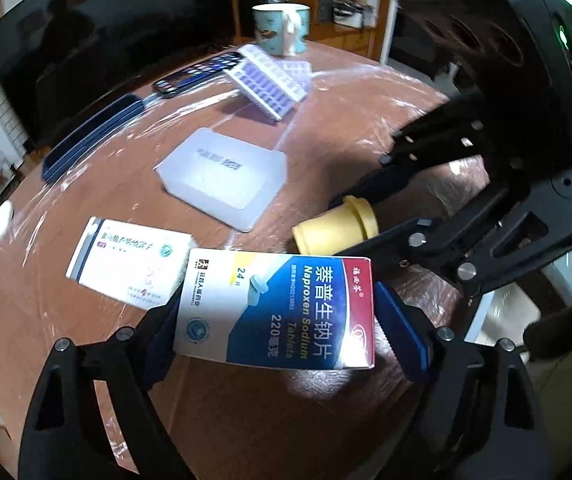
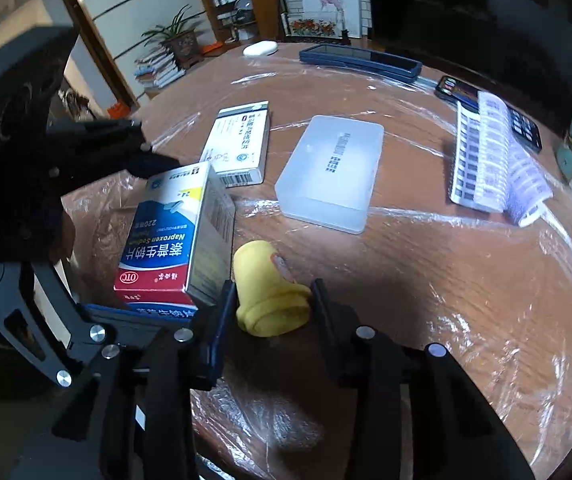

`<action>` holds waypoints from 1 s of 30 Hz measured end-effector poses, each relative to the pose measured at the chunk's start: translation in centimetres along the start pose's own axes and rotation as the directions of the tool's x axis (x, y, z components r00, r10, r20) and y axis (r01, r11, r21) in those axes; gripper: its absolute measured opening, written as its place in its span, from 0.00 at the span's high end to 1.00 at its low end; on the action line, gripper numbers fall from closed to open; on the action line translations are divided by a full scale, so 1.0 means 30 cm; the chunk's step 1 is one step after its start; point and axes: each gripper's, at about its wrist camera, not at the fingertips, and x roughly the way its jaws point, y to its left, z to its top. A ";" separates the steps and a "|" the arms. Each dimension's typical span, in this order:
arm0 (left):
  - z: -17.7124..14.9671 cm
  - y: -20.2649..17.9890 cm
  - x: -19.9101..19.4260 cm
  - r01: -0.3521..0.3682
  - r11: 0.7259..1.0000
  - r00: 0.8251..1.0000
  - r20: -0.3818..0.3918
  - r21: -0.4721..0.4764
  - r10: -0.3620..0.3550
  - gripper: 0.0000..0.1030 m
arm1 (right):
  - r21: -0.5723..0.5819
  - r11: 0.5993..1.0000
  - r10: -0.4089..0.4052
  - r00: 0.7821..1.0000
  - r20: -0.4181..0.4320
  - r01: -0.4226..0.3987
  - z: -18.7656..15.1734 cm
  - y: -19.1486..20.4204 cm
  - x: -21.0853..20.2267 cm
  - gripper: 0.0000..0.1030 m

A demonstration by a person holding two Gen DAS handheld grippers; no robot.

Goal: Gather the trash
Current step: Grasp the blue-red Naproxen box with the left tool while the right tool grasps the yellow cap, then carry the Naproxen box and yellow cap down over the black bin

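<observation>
A blue, white and red Naproxen tablet box [image 1: 278, 312] sits tilted between the blue pads of my left gripper [image 1: 278, 320], which is shut on its two short ends. The right wrist view shows the same box [image 2: 174, 236] beside a small yellow plastic cap [image 2: 270, 288]. The cap lies on its side on the table, and my right gripper [image 2: 272, 306] is shut on its flanged end. In the left wrist view the cap [image 1: 334, 228] sits between the right gripper's black fingers [image 1: 370, 184], just beyond the box.
The round brown table [image 2: 446, 280] is covered in clear film. On it lie a white medicine box [image 2: 238, 144], a frosted plastic case [image 2: 330, 168], a pill organizer [image 2: 486, 156], a phone [image 1: 198, 72], a dark flat case [image 2: 362, 62] and a mug [image 1: 282, 28].
</observation>
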 end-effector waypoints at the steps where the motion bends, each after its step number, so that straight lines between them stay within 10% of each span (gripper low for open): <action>1: -0.002 0.006 -0.002 -0.011 1.000 1.000 0.003 -0.018 0.011 0.15 | 0.010 1.000 0.001 1.000 0.008 -0.001 -0.004 -0.001 -0.003 0.64; 30: -0.063 0.005 -0.113 -0.133 0.943 0.988 0.039 -0.306 0.152 0.16 | 0.248 0.968 -0.010 0.992 0.123 -0.021 -0.149 0.010 -0.149 0.65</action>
